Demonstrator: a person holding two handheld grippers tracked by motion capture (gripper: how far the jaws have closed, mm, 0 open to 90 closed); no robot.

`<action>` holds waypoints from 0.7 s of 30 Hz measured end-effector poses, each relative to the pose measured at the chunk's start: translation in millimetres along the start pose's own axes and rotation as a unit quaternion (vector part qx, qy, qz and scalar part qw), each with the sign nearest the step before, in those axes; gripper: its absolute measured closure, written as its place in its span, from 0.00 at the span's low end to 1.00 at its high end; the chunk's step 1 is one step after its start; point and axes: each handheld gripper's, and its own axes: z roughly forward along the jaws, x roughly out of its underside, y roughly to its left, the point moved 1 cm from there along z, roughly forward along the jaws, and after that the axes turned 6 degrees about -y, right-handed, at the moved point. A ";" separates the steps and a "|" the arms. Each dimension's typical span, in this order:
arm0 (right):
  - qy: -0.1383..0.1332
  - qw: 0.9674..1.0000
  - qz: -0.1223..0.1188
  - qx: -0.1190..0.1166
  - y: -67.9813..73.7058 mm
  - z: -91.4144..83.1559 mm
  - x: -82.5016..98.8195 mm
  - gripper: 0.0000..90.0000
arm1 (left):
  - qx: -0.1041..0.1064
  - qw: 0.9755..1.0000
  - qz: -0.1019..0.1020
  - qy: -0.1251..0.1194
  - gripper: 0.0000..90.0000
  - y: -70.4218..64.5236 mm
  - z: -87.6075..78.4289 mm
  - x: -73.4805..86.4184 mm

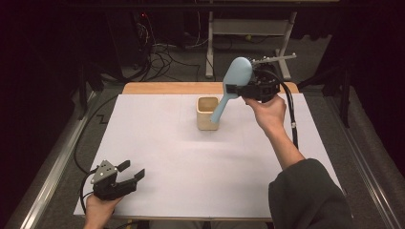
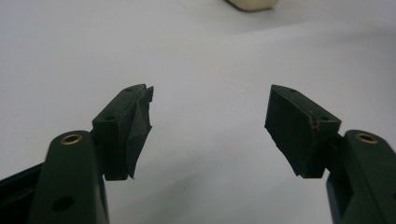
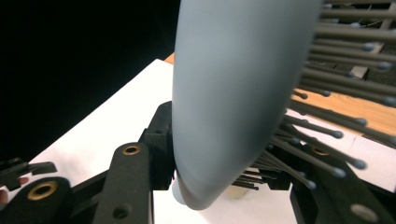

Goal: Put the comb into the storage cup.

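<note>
High view: my right gripper (image 1: 237, 89) squeezes the light, stiff hairbrush (image 1: 232, 83) at its neck; my left gripper (image 1: 129, 172) gapes wide, holding nothing.

The worktop (image 1: 143, 88) is pale wood, and a large white sheet (image 1: 181, 162) covers nearly all of it, leaving a strip of wood bare along the far edge. A square beige cup (image 1: 207, 113) stands upright on the sheet, toward the far middle.
</note>
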 end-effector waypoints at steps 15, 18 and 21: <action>-0.019 0.999 0.020 0.022 -14.2 11.4 -7.1 0.63 | 0.005 1.000 -0.001 0.002 0.36 -0.4 0.6 0.2; -0.018 0.999 0.020 0.026 -15.1 14.1 -8.1 0.63 | 0.006 1.000 0.001 0.004 0.36 -1.0 0.8 0.4; -0.019 0.999 0.022 0.032 -16.0 16.8 -9.8 0.63 | 0.006 1.000 -0.001 0.001 0.36 -0.8 -0.2 0.2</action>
